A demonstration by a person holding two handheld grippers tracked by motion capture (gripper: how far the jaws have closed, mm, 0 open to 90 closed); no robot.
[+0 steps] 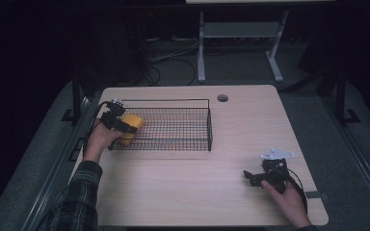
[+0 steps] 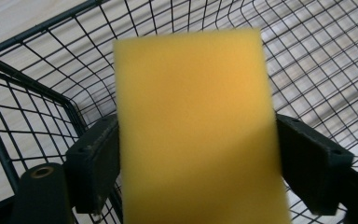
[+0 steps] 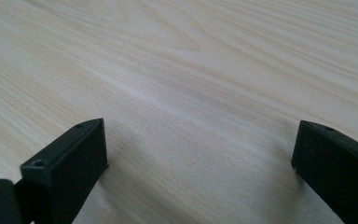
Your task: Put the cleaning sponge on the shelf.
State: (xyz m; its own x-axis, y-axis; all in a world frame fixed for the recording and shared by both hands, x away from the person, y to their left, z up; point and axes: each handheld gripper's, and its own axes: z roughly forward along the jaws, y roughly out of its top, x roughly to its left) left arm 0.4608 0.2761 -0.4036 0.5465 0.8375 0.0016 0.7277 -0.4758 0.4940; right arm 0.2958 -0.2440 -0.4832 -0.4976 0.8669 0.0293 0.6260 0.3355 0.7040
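Note:
A yellow sponge is clamped between the jaws of my left gripper, held over the left end of a black wire basket. Both jaws press on the sponge's sides. My right gripper rests low over the bare wooden table at the front right, jaws wide apart with nothing between them.
The basket stands on the left-middle of the light wood table. A round cable hole sits near the table's back edge. A grey desk frame stands on the floor behind.

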